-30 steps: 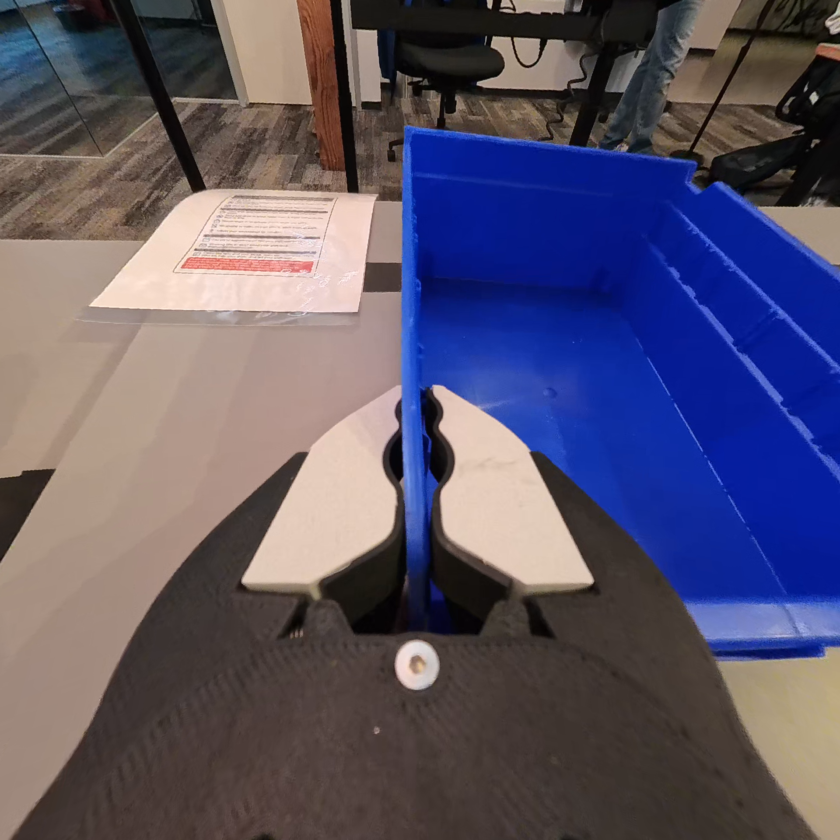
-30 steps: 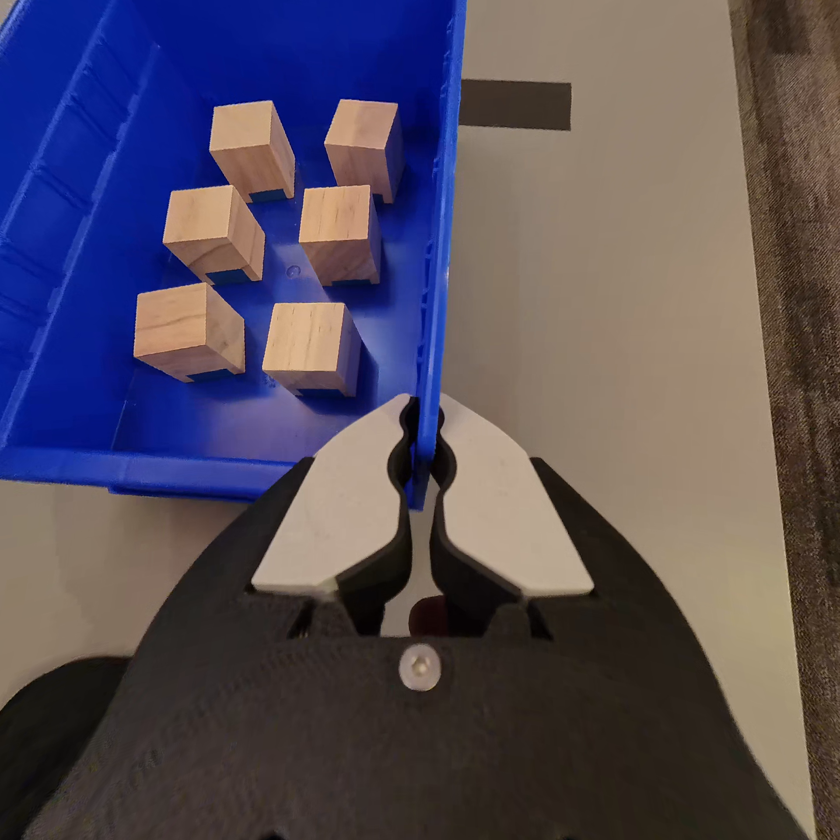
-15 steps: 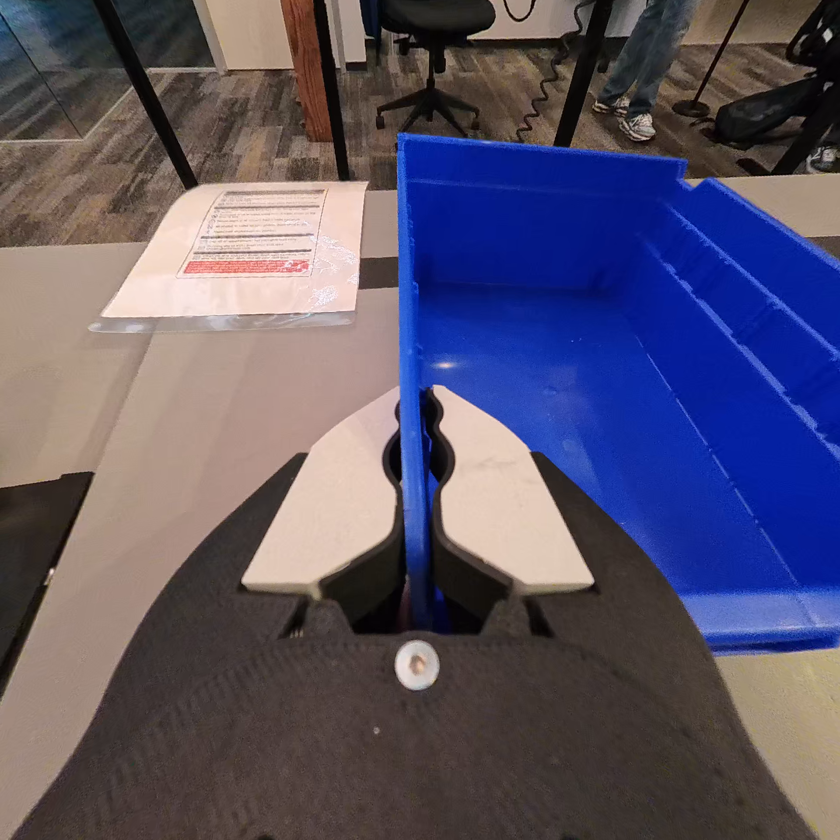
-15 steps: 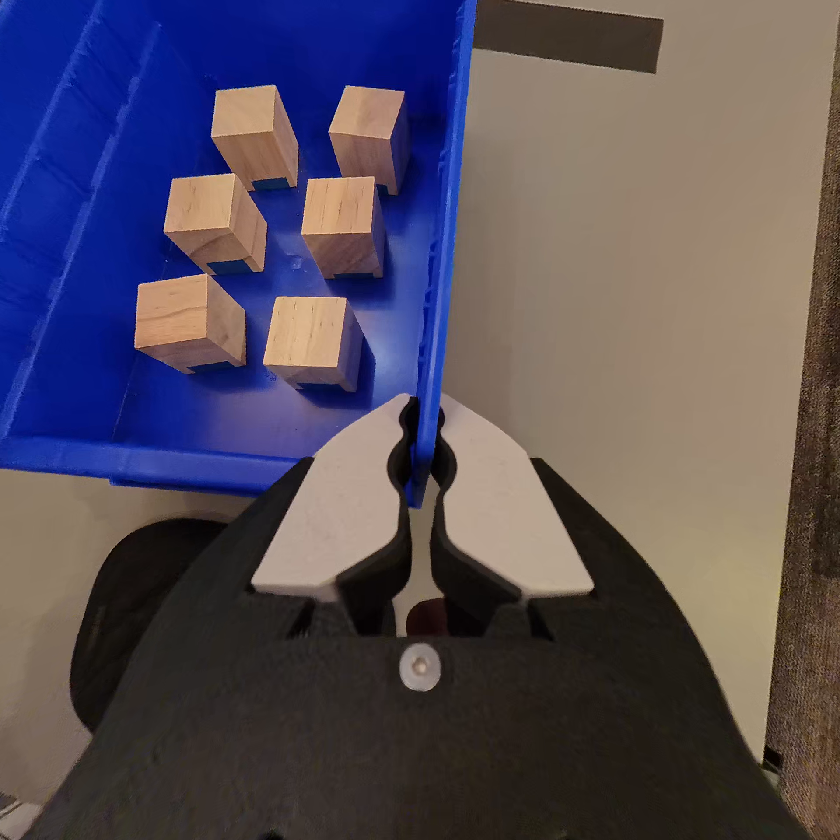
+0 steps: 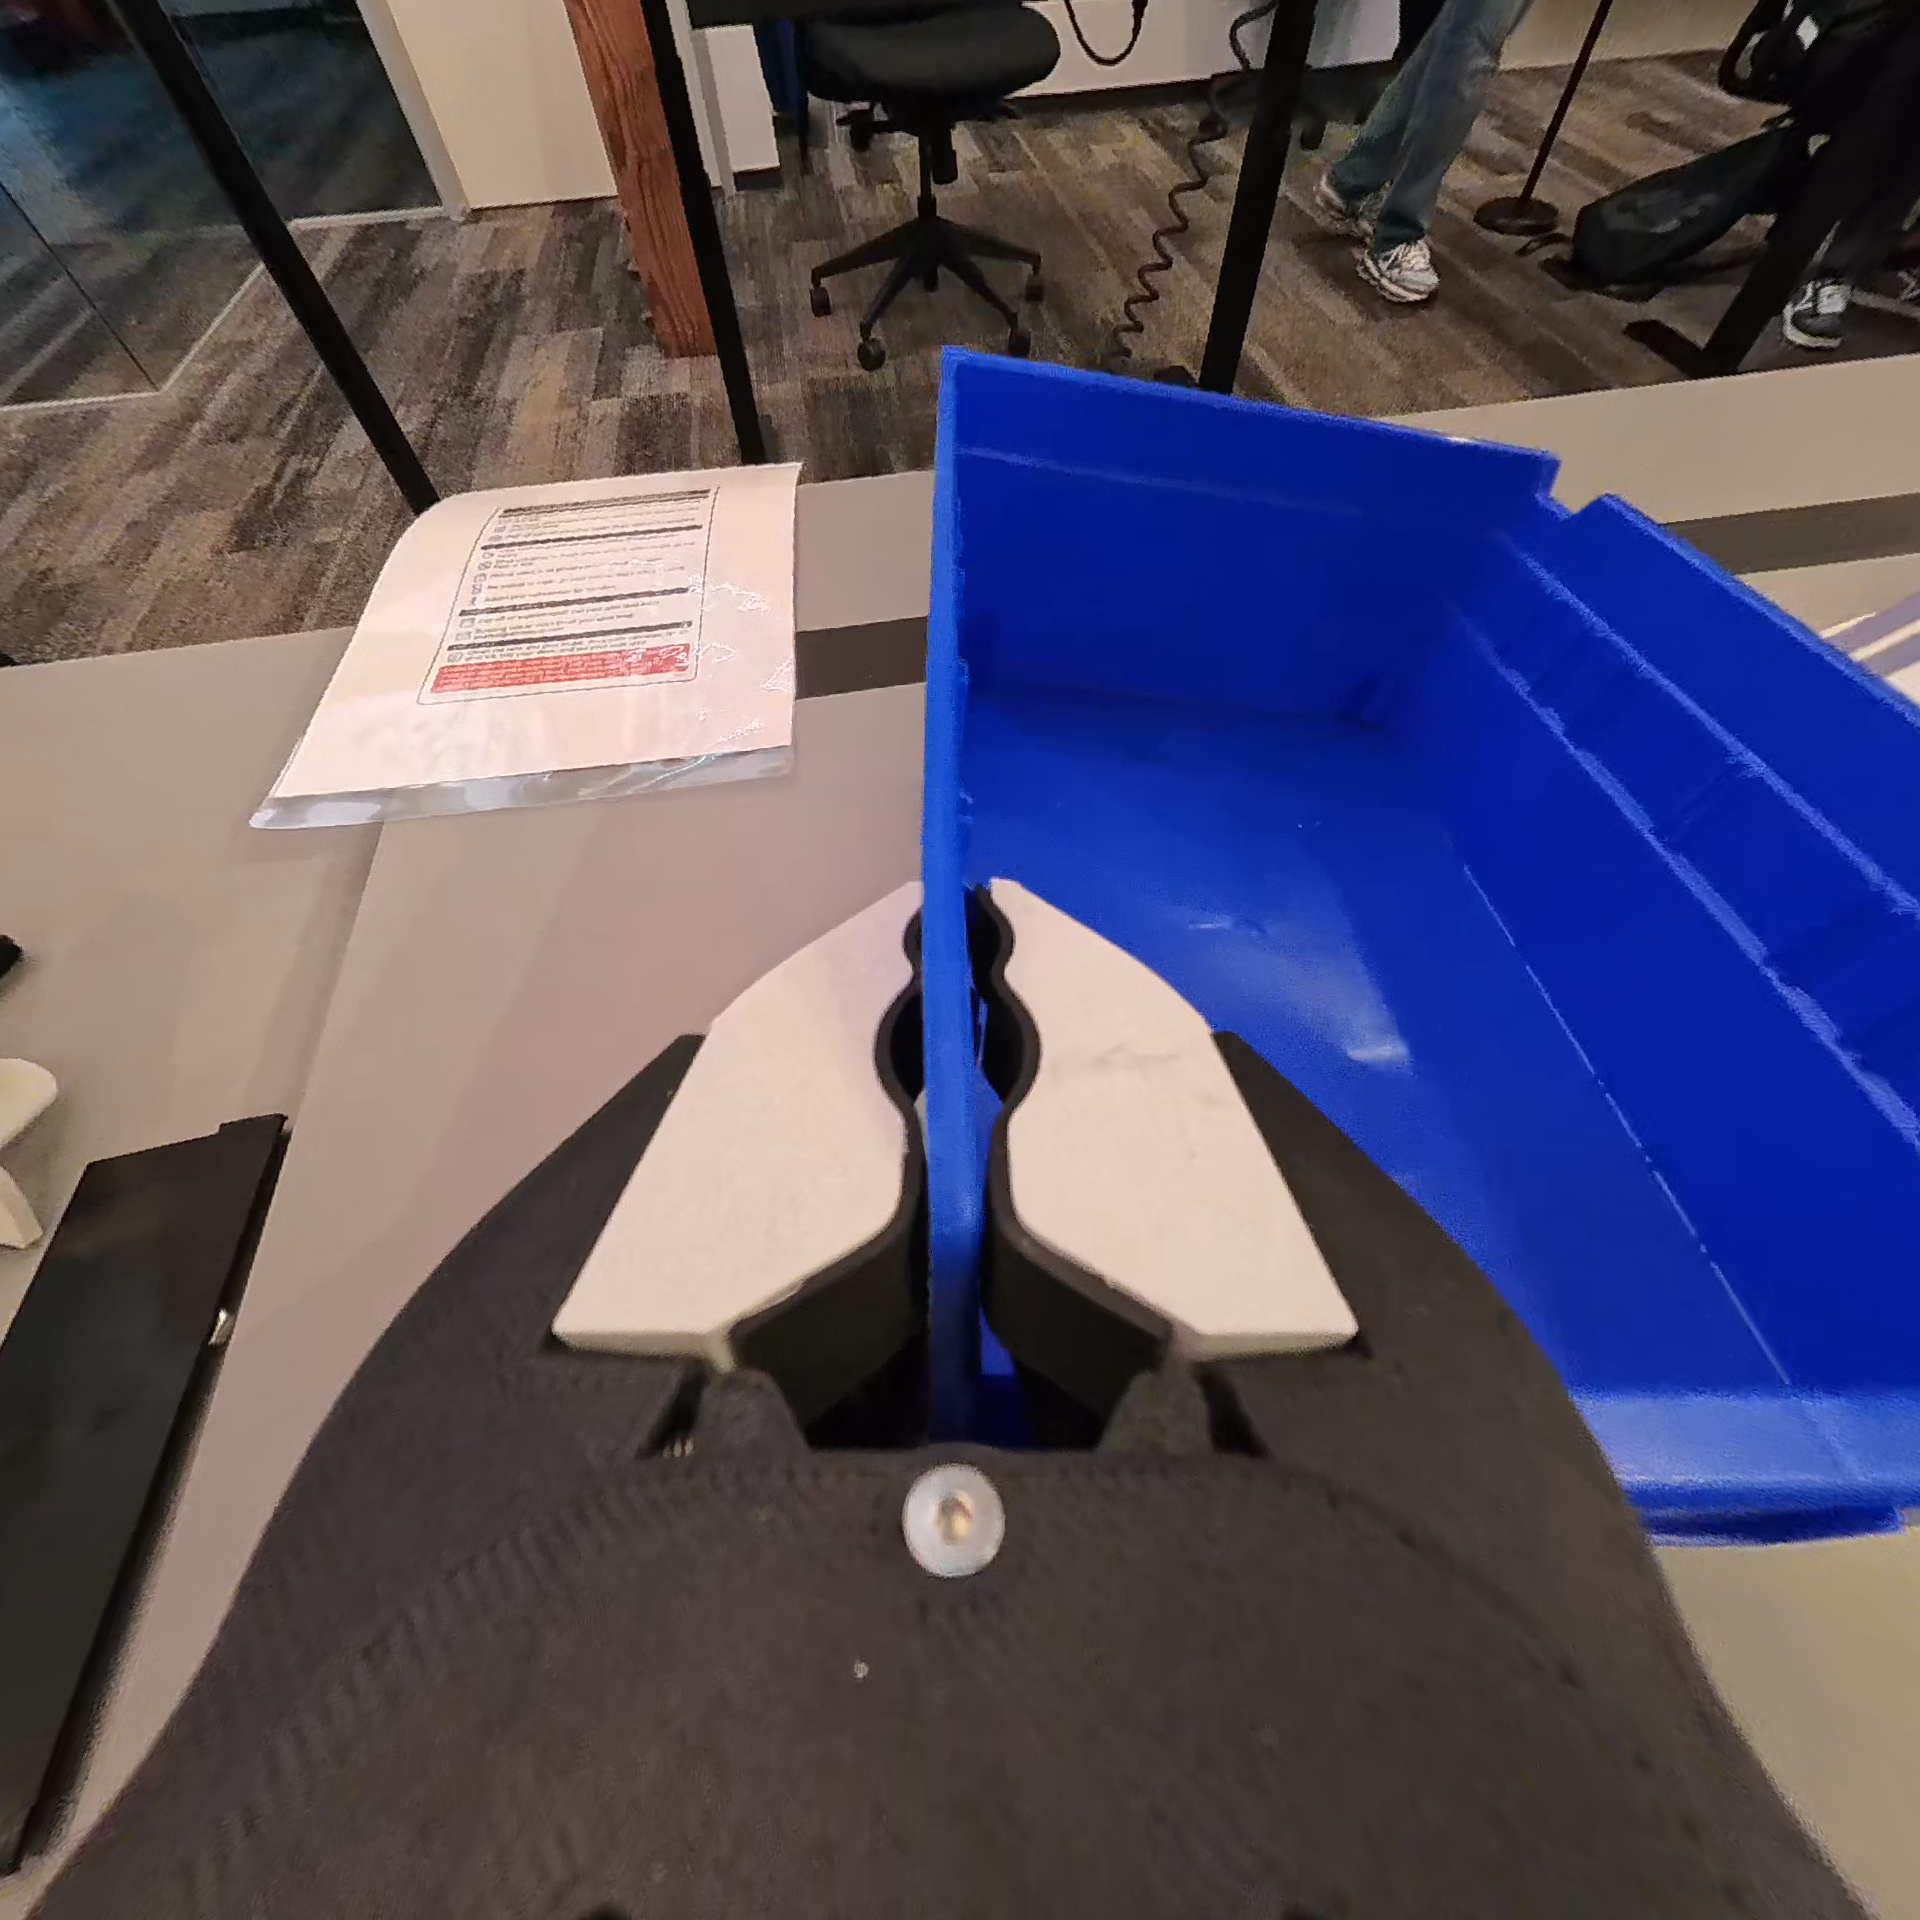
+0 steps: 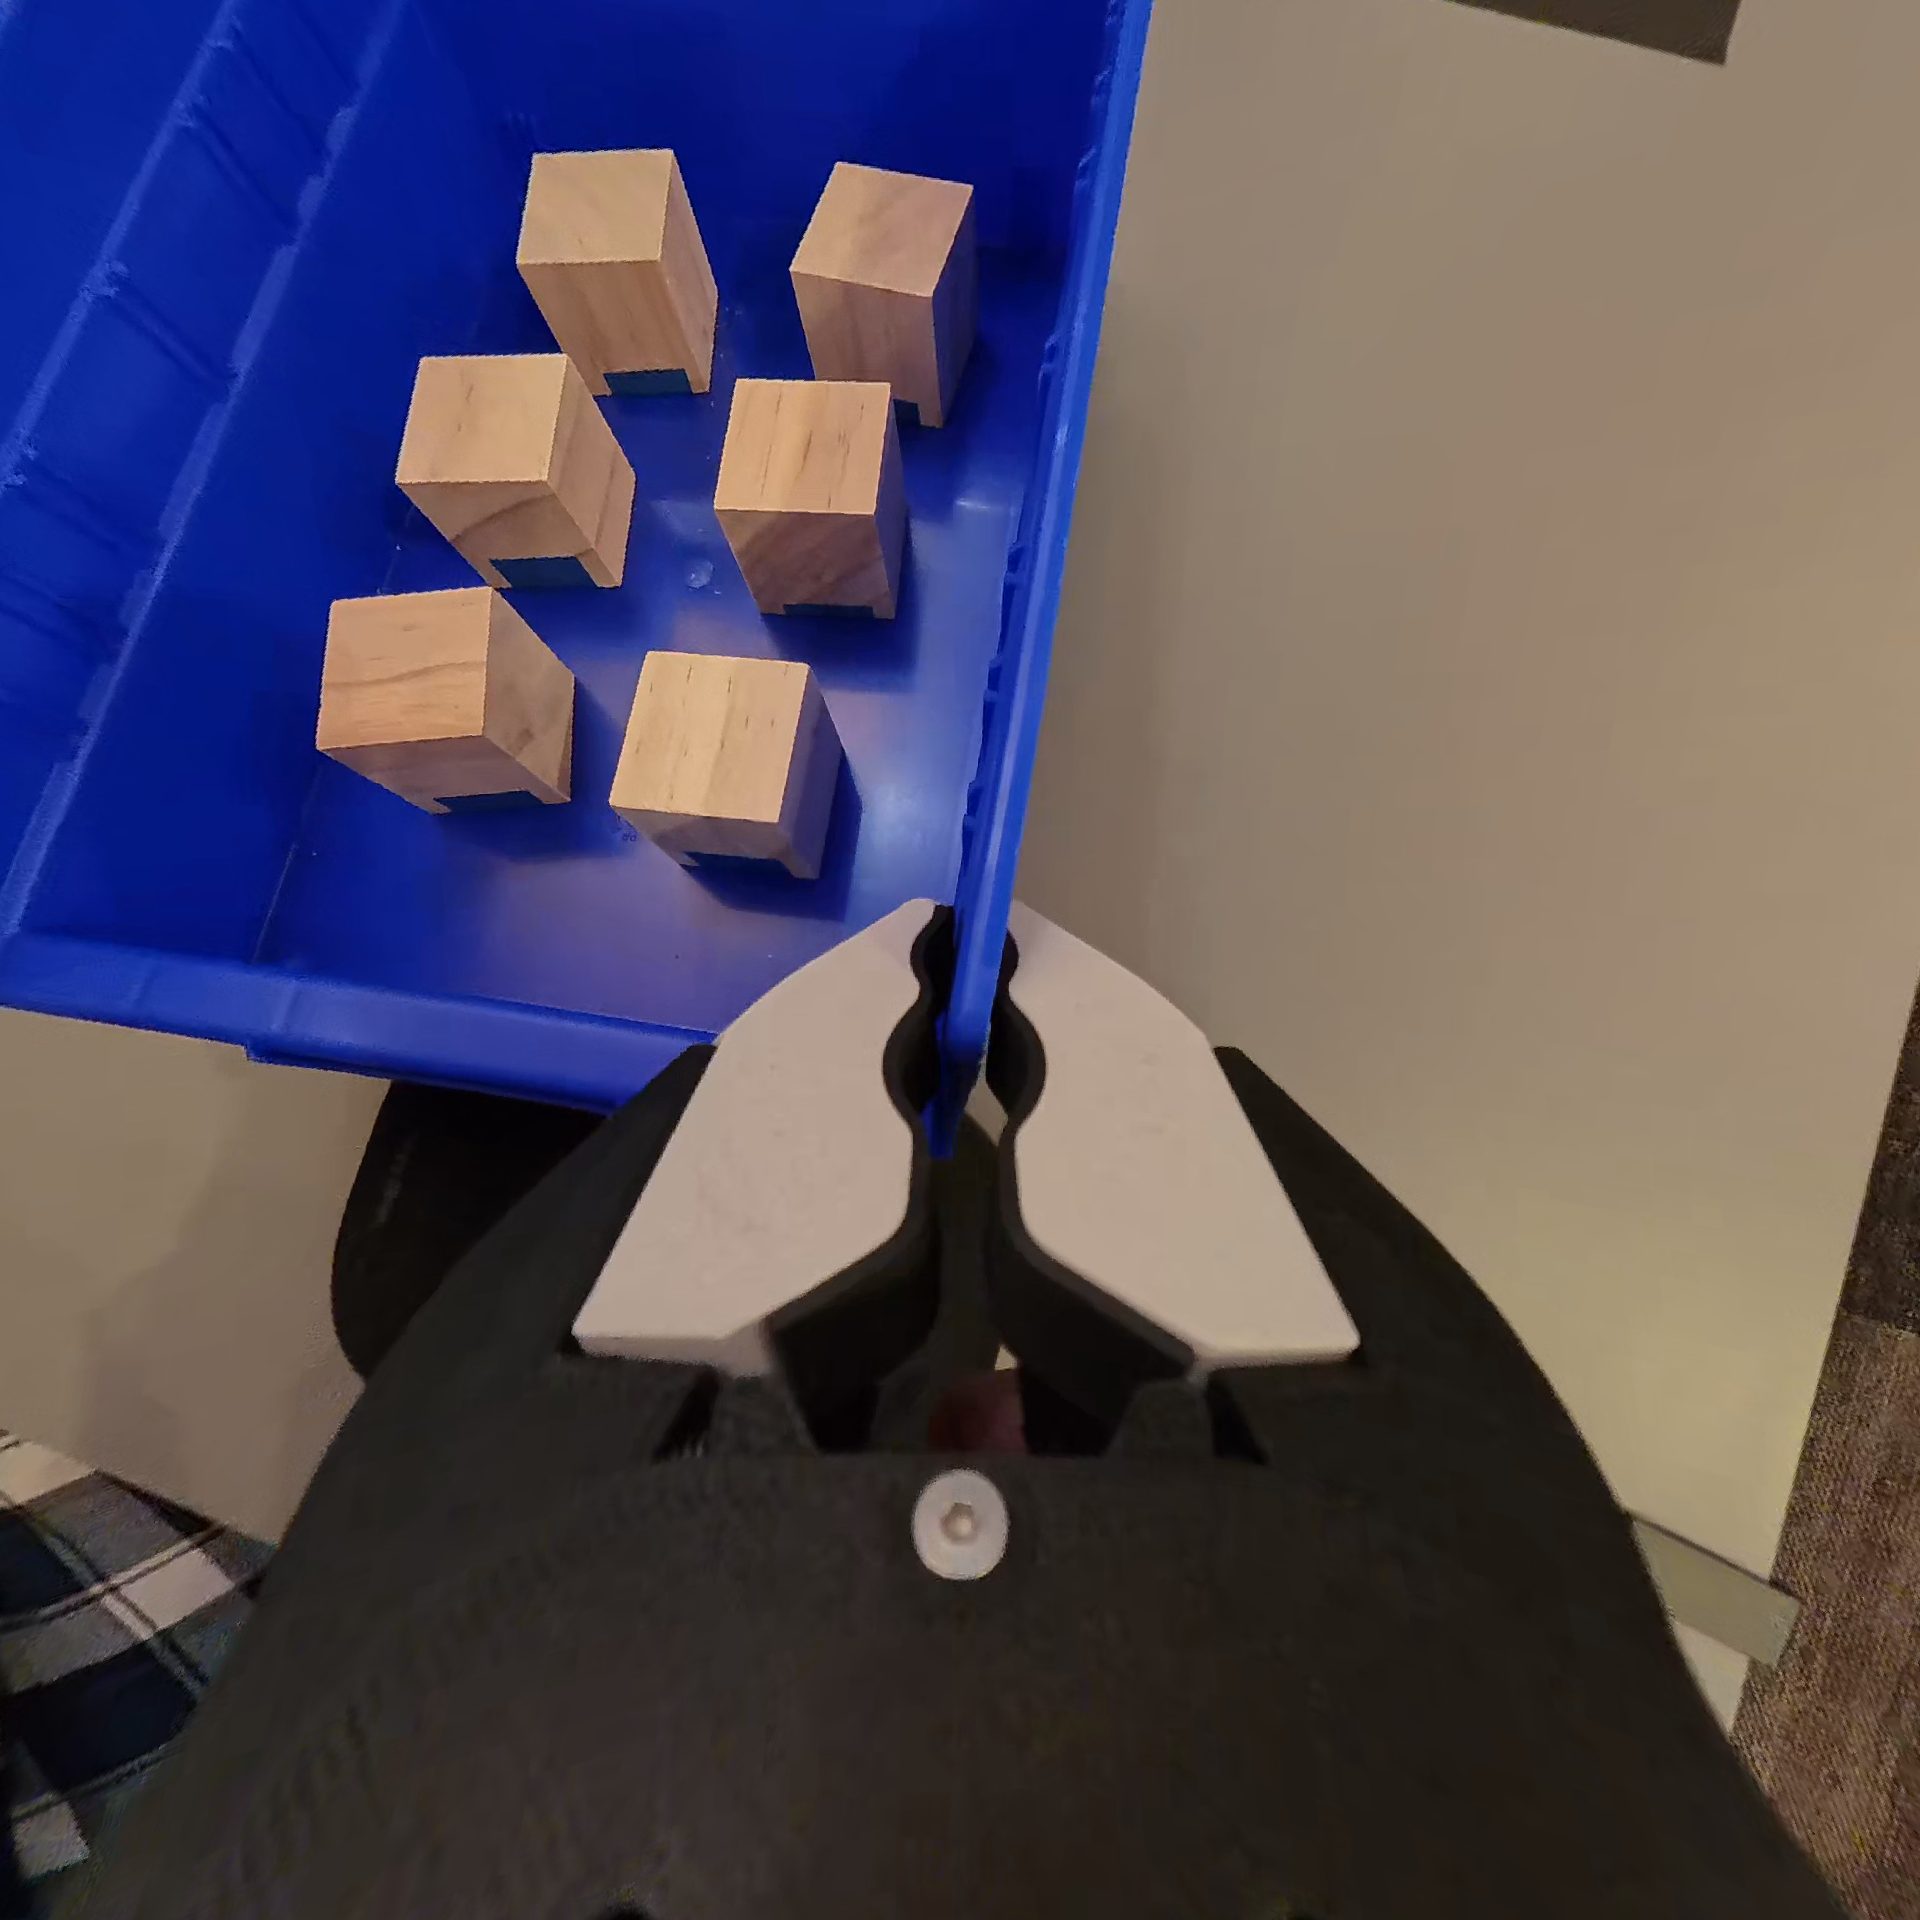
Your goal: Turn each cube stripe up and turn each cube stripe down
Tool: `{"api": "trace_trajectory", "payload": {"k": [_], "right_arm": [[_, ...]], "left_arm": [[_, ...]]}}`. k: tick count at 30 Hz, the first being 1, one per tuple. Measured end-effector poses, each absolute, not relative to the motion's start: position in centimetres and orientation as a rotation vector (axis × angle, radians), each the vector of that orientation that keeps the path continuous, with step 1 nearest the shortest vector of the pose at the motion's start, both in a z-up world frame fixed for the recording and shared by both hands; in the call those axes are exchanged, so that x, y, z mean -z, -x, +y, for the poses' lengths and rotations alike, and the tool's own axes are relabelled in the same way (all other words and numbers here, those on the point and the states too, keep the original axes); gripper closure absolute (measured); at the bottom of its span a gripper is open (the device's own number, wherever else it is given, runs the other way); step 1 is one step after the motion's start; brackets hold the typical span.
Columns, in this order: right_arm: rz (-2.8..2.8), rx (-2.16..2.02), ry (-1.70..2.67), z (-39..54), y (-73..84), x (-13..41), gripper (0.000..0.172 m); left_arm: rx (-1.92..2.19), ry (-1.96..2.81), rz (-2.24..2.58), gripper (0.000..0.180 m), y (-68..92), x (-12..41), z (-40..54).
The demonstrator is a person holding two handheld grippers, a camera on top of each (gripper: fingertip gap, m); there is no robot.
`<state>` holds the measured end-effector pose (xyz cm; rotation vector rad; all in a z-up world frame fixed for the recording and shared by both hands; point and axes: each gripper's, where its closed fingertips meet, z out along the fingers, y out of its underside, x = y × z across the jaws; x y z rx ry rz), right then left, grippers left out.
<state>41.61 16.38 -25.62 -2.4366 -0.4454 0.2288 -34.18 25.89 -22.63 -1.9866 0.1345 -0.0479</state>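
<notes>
Left gripper (image 5: 951,904): closed tight on the left wall of the blue bin (image 5: 1299,582).
Right gripper (image 6: 971,920): pinched on the bin's right wall.
Wooden cubes (image 6: 727,748): six stand in the bin, stripes down.
Risk: bin seems lifted; uneven hands tilt it, cubes slide or topple.
Risk: thin wall may slip out.

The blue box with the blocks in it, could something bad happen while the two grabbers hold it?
Maybe. Each gripper, left and right, pinches only a thin wall of the blue bin, so it could slip or twist. The six wooden cubes stand loose inside; a tilt might slide or topple them, spoiling their stripe sides.
</notes>
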Motion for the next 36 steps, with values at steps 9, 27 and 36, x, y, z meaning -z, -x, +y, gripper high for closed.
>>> {"api": "trace_trajectory", "payload": {"k": [9,27,36], "right_arm": [[-0.527,-0.241,2.429,12.3,-39.8,25.1,0.166],[-0.801,-0.343,2.353,6.5,-31.9,25.4,0.167],[-0.985,-0.471,2.281,8.2,-22.3,26.7,0.168]], "left_arm": [[0.024,1.947,0.152,0.176,33.6,21.4,23.5],[-0.065,1.816,0.050,0.176,38.3,14.9,12.7],[-0.122,1.796,-0.033,0.175,42.1,14.7,7.6]]}}
